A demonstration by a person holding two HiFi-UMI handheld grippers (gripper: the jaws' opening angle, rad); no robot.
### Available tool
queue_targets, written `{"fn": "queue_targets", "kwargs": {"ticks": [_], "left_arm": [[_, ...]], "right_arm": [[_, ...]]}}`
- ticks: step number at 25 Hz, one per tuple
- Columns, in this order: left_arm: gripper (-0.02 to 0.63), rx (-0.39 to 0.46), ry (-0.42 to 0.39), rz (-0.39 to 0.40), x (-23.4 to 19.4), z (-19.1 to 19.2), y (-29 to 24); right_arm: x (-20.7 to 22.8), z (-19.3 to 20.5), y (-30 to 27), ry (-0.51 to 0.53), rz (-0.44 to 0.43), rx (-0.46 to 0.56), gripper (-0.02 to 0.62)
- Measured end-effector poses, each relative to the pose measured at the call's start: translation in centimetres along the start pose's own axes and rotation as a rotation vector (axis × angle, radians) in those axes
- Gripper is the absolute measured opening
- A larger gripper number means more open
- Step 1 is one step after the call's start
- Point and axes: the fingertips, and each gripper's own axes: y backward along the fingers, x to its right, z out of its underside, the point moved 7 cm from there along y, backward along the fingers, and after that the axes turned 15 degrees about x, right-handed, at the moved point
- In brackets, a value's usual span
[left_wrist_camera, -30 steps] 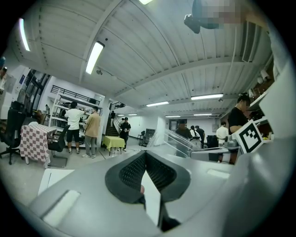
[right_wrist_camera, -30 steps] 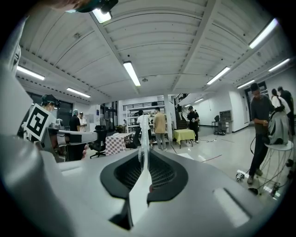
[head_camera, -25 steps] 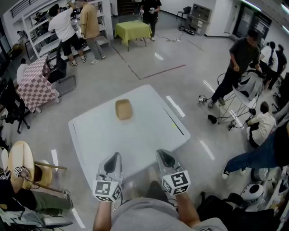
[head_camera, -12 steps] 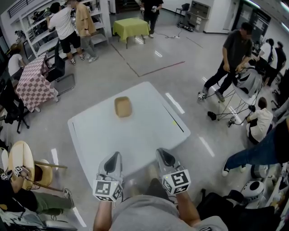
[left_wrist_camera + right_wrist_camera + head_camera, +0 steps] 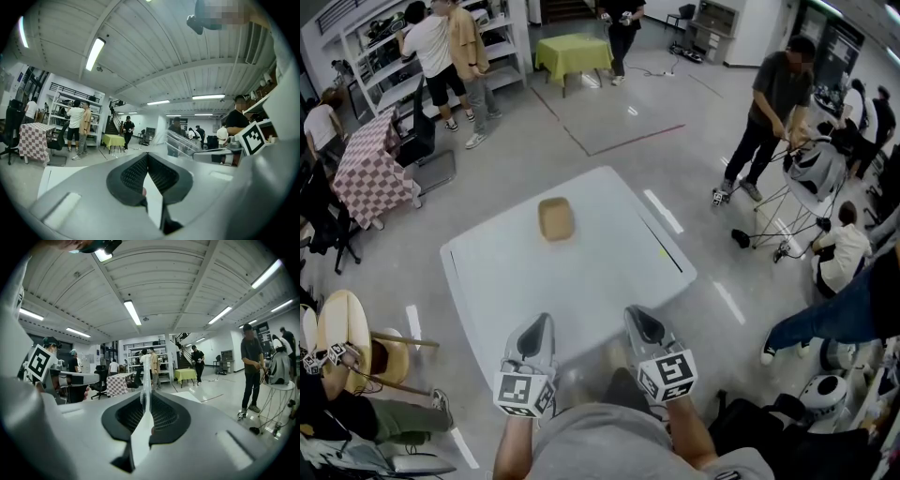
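Both are closed up on my end. The left grey gripper [image 5: 538,325] has its jaws pressed together with nothing between them, and it's the same for the right grey gripper [image 5: 637,318]. They sit side by side over the near edge of the white square table [image 5: 600,281], tilted up enough that their own cameras mostly catch ceiling. The small tan rounded-square tray [image 5: 556,219] lies flat toward the table's far side, well apart from both. Off to the left is a checkered-cloth table [image 5: 364,178], and a yellow-green covered table [image 5: 571,54] sits farther back. A few people [image 5: 769,103] are standing around.
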Motion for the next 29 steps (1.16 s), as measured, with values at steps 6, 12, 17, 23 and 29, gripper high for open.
{"fn": "queue_targets", "kwargs": {"ticks": [6, 12, 17, 23, 29], "left_arm": [[0.011, 0.002, -0.002, 0.003, -0.36, -0.22, -0.05], [0.011, -0.001, -0.002, 0.004, 0.00, -0.27, -0.12], [0.011, -0.001, -0.003, 0.007, -0.14, -0.52, -0.16], [0.011, -0.008, -0.003, 0.010, -0.29, -0.11, -0.36], [0.011, -0.012, -0.006, 0.011, -0.55, 0.06, -0.48]], "right_arm": [[-0.23, -0.07, -0.35, 0.005, 0.001, -0.003, 0.026], [0.08, -0.21, -0.26, -0.001, 0.003, -0.001, 0.026], [-0.18, -0.31, -0.36, 0.001, 0.001, -0.001, 0.026], [-0.12, 0.02, -0.58, -0.002, 0.001, -0.001, 0.026], [-0.14, 0.20, -0.65, -0.002, 0.003, -0.002, 0.026]]}}
